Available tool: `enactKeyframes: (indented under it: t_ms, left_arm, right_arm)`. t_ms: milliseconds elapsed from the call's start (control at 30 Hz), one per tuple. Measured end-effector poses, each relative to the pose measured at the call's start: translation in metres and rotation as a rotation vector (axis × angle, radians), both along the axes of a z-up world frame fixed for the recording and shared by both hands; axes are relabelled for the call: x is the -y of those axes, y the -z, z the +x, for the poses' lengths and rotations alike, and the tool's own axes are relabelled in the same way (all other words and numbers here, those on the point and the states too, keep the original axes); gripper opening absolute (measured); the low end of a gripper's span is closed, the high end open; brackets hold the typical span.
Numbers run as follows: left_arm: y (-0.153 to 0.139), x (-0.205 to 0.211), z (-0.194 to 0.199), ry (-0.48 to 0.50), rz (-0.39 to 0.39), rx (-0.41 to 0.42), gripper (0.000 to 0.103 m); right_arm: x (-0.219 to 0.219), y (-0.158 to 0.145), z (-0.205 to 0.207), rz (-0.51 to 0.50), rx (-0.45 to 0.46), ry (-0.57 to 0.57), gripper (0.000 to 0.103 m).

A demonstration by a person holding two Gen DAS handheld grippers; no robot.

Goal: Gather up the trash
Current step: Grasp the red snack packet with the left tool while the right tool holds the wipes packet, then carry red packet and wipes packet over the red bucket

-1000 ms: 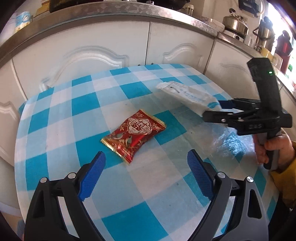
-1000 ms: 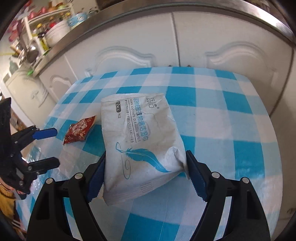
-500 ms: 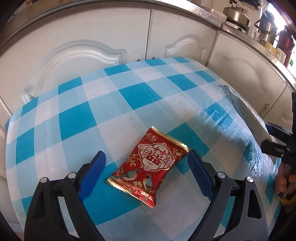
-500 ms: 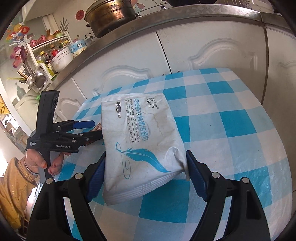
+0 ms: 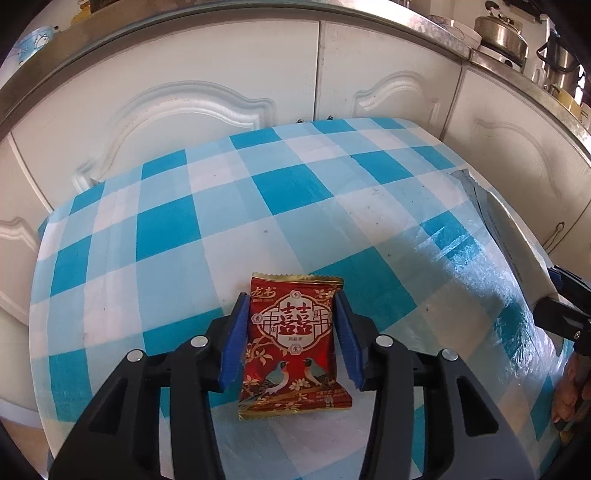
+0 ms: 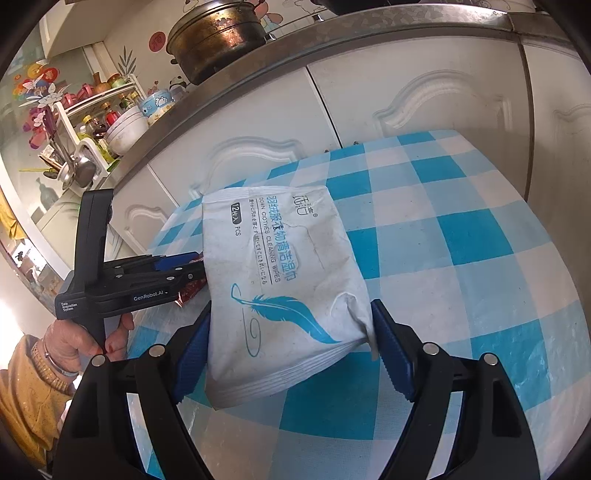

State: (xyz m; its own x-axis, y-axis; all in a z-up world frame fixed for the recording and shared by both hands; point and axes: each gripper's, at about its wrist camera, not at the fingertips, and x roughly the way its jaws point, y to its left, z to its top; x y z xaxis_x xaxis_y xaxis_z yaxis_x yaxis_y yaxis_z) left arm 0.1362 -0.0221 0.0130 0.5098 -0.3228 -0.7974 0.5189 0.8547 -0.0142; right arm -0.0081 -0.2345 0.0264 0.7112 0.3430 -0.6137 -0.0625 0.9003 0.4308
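Observation:
A red snack packet (image 5: 293, 343) lies on the blue-and-white checked tablecloth (image 5: 221, 229). My left gripper (image 5: 291, 339) has its blue pads closed against the packet's two sides. My right gripper (image 6: 291, 354) is shut on a white wet-wipes pack (image 6: 284, 280) with a blue feather print and holds it above the table. The pack's edge (image 5: 513, 240) and the right gripper's tip (image 5: 561, 306) show at the right of the left wrist view. The left gripper (image 6: 177, 273) shows at the left of the right wrist view, with a bit of the red packet (image 6: 190, 291).
White cabinet doors (image 5: 192, 103) stand right behind the table. A steel counter above them carries a large pot (image 6: 218, 37), bowls (image 6: 125, 129) and a kettle (image 5: 498, 33). The table edge drops off at left (image 5: 37, 295) and right.
My left gripper moved forward over the red packet and closed on its sides. My right gripper lifted the wipes pack higher and drew back to the right.

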Motion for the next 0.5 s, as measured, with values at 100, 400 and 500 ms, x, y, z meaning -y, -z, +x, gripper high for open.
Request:
enactKeyframes:
  t_ms: [100, 400, 500]
  left_arm:
    - [-0.004, -0.005, -0.012, -0.043, -0.019, 0.018, 0.045]
    - [-0.015, -0.023, -0.061, -0.110, -0.093, 0.046, 0.043]
    - [-0.019, -0.030, -0.077, -0.125, -0.120, 0.050, 0.043]
  right_arm:
    - [0.000, 0.000, -0.002, -0.005, 0.004, 0.006, 0.080]
    - [-0.002, -0.001, -0.008, -0.035, 0.001, 0.050, 0.080]
    - [-0.005, -0.002, -0.014, -0.052, 0.001, 0.065, 0.080]
